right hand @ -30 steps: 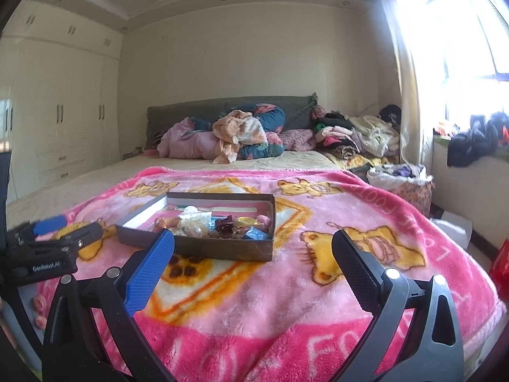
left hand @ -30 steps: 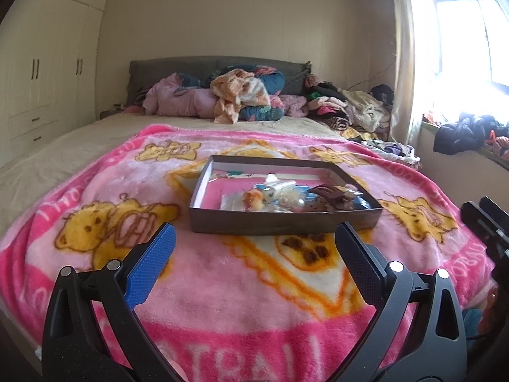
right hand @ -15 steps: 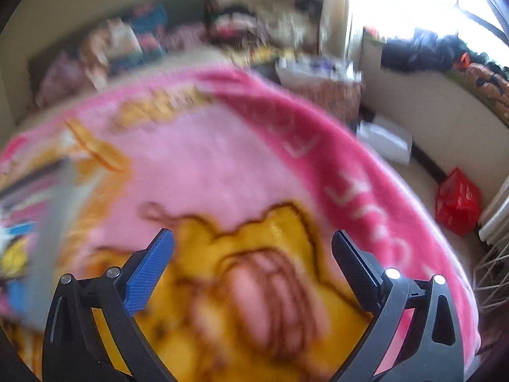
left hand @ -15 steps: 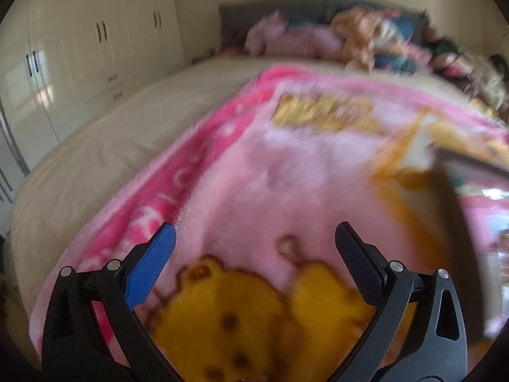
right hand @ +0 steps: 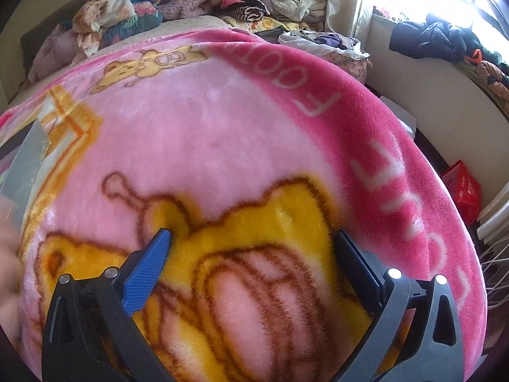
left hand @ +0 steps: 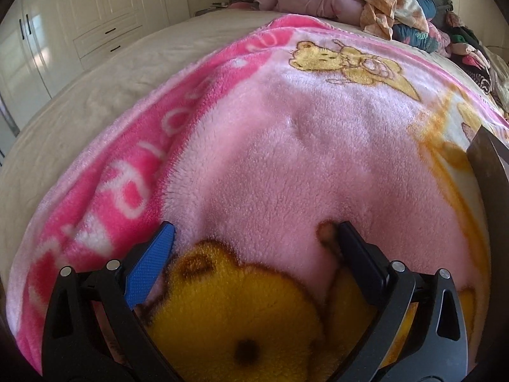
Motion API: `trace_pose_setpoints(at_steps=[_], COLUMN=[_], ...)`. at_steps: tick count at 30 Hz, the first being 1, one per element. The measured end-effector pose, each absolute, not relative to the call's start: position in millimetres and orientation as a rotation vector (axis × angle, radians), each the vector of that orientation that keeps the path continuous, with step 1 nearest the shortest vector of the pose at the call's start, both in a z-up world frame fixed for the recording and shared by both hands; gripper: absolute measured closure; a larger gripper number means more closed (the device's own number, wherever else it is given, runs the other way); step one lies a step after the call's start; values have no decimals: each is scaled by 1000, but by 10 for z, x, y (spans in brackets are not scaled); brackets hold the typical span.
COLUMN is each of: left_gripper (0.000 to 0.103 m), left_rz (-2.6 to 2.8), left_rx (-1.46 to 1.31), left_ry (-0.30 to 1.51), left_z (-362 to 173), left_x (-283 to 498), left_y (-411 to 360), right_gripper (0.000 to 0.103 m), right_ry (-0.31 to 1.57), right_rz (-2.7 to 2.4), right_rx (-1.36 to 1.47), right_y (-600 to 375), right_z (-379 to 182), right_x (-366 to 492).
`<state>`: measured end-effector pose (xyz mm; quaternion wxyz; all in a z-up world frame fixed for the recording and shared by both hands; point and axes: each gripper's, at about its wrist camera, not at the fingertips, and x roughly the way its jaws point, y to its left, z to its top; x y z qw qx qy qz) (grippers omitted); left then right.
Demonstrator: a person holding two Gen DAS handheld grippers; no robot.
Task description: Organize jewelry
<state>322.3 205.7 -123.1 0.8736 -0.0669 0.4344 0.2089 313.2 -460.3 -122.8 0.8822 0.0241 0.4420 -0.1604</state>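
Note:
My left gripper (left hand: pixel 254 232) is open and empty, its fingertips resting low on the pink bear blanket (left hand: pixel 286 146), left of the grey jewelry box. Only a corner of the box (left hand: pixel 486 162) shows at the right edge of the left wrist view. My right gripper (right hand: pixel 251 238) is open and empty, low over the blanket (right hand: pixel 222 133) on the box's right side. A sliver of the box wall (right hand: pixel 25 165) shows at the left edge of the right wrist view. The jewelry inside is hidden.
Piled clothes (left hand: pixel 381 3) lie at the head of the bed. White wardrobes (left hand: pixel 79 16) stand to the left. On the right are a window ledge with dark clothes (right hand: pixel 439 41), a laundry heap (right hand: pixel 327 44) and a red bag (right hand: pixel 464 191) on the floor.
Both grippers have dropped from facing the box to down close on the blanket, the left one beside the box's left side, the right one beside its right. Both stay open.

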Motion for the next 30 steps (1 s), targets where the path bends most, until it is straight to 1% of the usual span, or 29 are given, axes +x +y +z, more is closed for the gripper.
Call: trace_pose_setpoints(at_steps=[30], left_gripper=[10], left_rz=[436], left_rx=[-141], left_ry=[905], left_z=[-1243], left_x=[3176], left_y=[2057], right_gripper=[5], right_ry=[921], right_rz=[-333], right_rx=[52], right_y=[-4568], right_z=[-1226], right_x=[3168])
